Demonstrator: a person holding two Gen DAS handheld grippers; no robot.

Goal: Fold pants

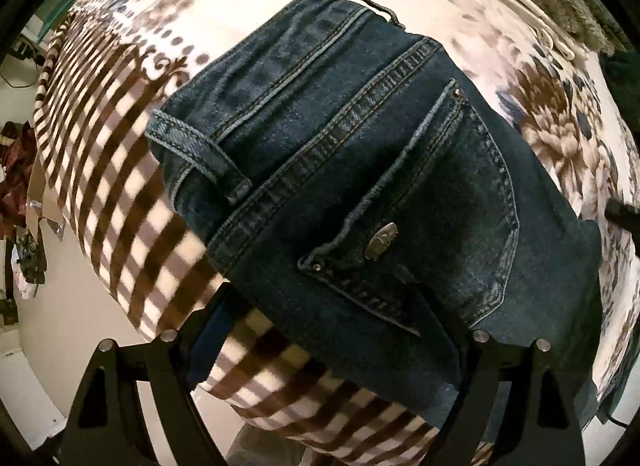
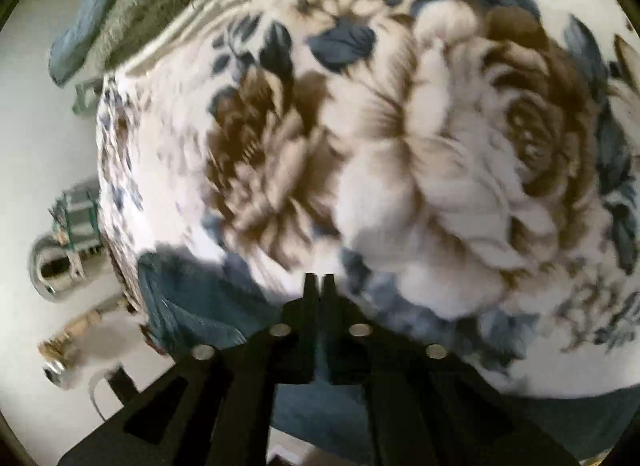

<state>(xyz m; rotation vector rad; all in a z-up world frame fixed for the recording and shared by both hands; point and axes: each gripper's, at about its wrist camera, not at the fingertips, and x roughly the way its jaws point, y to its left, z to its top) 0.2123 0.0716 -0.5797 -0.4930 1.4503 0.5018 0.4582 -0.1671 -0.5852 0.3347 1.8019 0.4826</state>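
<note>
In the left wrist view, the dark denim pants (image 1: 360, 185) lie on a bed covered by a blanket (image 1: 120, 169) with brown stripes near its edge and a floral print farther in. The waistband, a belt loop and a back pocket with a small metal tag face up. The pants reach down to the blanket's near edge, where the left claw (image 1: 324, 340) stands with its fingers wide apart, one over the striped border and the other over the denim; the fingertips themselves are hard to separate from the dark cloth. At the right edge a dark object is cut off by the frame. In the right wrist view, blurred by motion, the right claw (image 2: 319, 286) has its fingers pressed together, and whether any cloth is pinched between them cannot be made out. Denim (image 2: 200, 306) shows to its left near the blanket's edge and beneath it, partly hidden by the claw body.
</note>
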